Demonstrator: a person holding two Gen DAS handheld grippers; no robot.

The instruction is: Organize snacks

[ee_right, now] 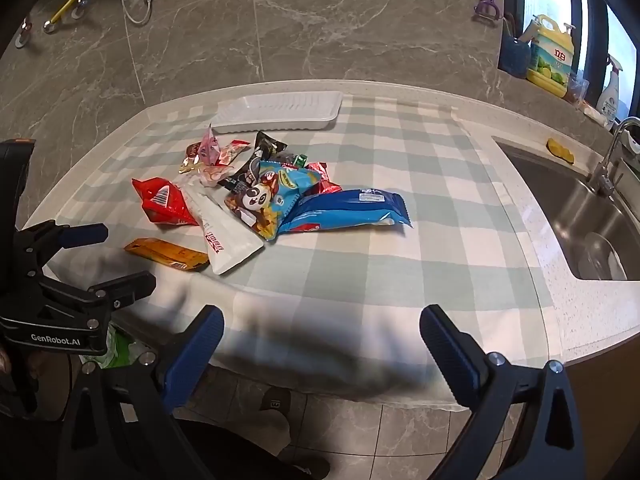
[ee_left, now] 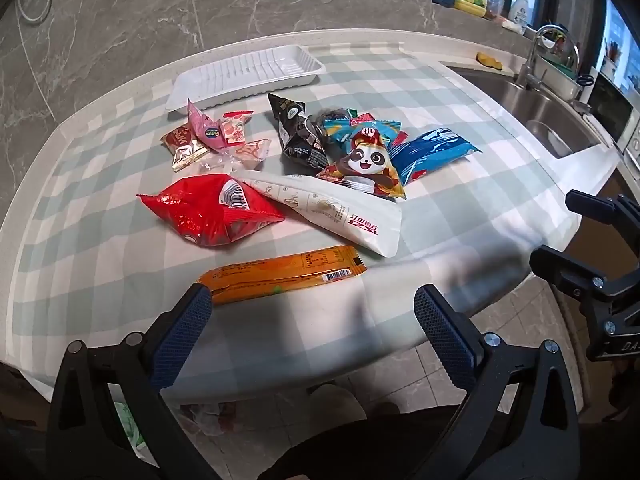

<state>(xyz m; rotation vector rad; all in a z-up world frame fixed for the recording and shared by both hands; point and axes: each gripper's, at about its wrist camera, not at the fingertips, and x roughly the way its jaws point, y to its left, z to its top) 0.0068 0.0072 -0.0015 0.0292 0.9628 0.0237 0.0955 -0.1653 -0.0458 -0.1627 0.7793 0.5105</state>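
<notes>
Both grippers spread wide, empty: left gripper (ee_left: 312, 308), right gripper (ee_right: 322, 334) hover at near edge. Snacks heaped mid-cloth; white tray (ee_left: 244, 74) empty behind. We judge orange bar (ee_left: 280, 274) nearest: we pinch across its narrow width, lift flat, clear red bag (ee_left: 212, 210).

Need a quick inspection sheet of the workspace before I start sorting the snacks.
Surface: checked cloth on the countertop, its front edge hanging over.
Job's things: white tray at the back, nothing in it; snack packets piled in front, among them red bag, white pouch, orange bar, panda packet, blue packet.
Clutter: nothing seen.
Grippers: left gripper and right gripper open, holding nothing.
Cables: white cable plugged into the wall socket.
Surroundings: sink right; detergent jug by window.
</notes>
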